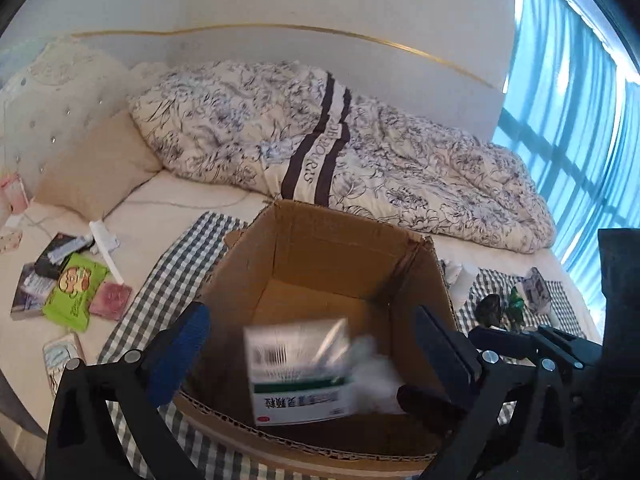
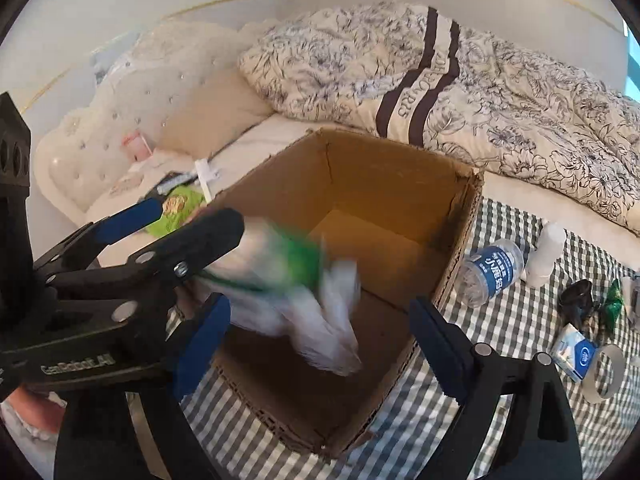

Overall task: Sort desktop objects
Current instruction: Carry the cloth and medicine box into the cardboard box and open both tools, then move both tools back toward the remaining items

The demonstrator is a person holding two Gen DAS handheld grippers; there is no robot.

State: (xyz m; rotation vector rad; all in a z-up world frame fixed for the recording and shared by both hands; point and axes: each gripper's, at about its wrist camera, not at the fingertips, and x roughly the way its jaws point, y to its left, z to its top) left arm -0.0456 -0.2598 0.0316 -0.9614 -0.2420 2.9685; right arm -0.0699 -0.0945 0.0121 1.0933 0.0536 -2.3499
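Both wrist views look down, close, into the cardboard box (image 1: 332, 280) on the bed (image 1: 168, 208). Left view from its near-left rim; right view from right, catching the left gripper (image 2: 192, 220).

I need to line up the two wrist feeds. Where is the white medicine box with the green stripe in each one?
Left wrist view: the white medicine box with the green stripe sits low centre, blurred, between the open left gripper fingers, inside the brown cardboard box.
Right wrist view: the same box appears left of centre, blurred, over the carton's near-left wall.
Shared landmark: the brown cardboard box.
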